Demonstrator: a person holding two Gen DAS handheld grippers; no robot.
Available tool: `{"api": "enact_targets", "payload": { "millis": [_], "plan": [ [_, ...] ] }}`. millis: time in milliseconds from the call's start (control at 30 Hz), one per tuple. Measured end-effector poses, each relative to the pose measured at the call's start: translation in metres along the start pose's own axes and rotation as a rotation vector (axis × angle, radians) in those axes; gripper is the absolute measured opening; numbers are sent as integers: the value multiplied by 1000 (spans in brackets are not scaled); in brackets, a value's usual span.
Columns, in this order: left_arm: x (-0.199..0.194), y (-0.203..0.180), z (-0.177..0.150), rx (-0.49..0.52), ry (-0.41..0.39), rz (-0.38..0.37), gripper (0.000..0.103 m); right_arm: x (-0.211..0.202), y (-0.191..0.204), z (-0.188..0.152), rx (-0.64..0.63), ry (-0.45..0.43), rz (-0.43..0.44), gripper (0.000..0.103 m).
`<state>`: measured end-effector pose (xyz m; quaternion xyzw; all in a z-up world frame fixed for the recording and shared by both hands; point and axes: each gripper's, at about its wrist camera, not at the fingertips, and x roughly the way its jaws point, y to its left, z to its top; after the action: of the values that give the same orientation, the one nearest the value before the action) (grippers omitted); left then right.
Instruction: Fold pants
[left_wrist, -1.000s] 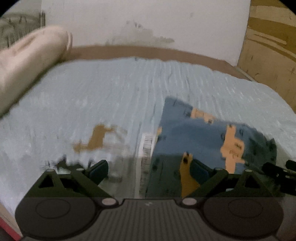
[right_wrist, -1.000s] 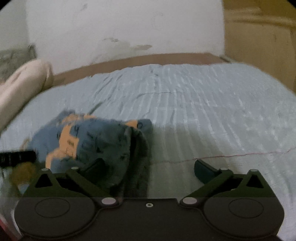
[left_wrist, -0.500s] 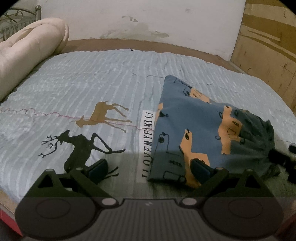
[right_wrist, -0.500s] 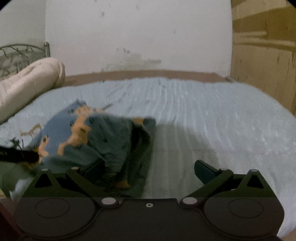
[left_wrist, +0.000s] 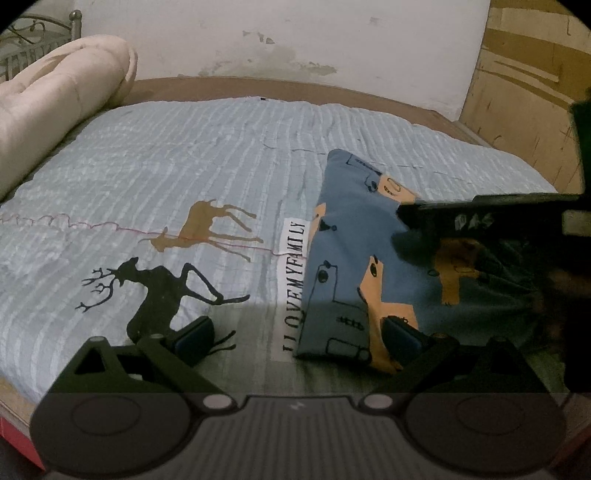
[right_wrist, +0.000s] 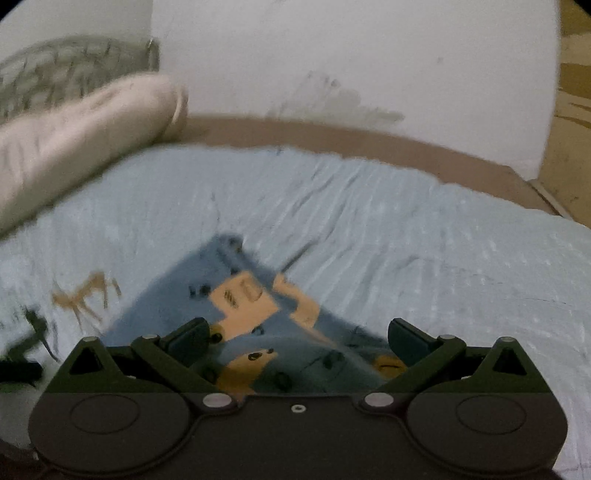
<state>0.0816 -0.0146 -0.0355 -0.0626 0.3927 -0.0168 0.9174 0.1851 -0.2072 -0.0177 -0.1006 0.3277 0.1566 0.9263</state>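
The blue pants (left_wrist: 354, 251) with orange patches lie folded in a compact stack on the light blue bedspread (left_wrist: 184, 166). My left gripper (left_wrist: 295, 338) is open and empty, just above the bed at the stack's near left corner. My right gripper (right_wrist: 297, 334) is open and empty, hovering over the pants (right_wrist: 251, 302), which show blurred between its fingers. In the left wrist view the right gripper's dark body (left_wrist: 491, 218) reaches over the stack's right side.
A rolled cream duvet (left_wrist: 55, 99) lies along the bed's left side by a metal headboard (left_wrist: 33, 33). A white wall is behind the bed and a wooden panel (left_wrist: 524, 92) stands at right. The bed's near edge (left_wrist: 14, 413) is just below my left gripper.
My right gripper has swung left from beside the pants to directly above them. My left gripper pulled back and steadied, so the deer print came into view. Both stayed open.
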Motion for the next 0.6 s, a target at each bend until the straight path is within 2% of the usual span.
{"api": "enact_targets", "payload": {
  "millis": [67,233,300,367,500,600],
  "plan": [
    [-1,-1,0,7,3,0,100,-2,-9,-7,-6,-9,-44,102],
    [0,-2,0,15,3,9,101,-13,-67,-19,86,-18,-194,102],
    [0,-3,-1,19,2,12,101,-26,-87,-23,156,-34,-193,102],
    [0,-3,-1,23,3,13,102,-45,-92,-28,187,-81,-149,102],
    [0,-4,-1,28,7,19,102,-65,-74,-50,113,-143,-89,102],
    [-1,-4,-1,32,11,19,102,-57,-75,-67,118,-91,-161,102]
  ]
}}
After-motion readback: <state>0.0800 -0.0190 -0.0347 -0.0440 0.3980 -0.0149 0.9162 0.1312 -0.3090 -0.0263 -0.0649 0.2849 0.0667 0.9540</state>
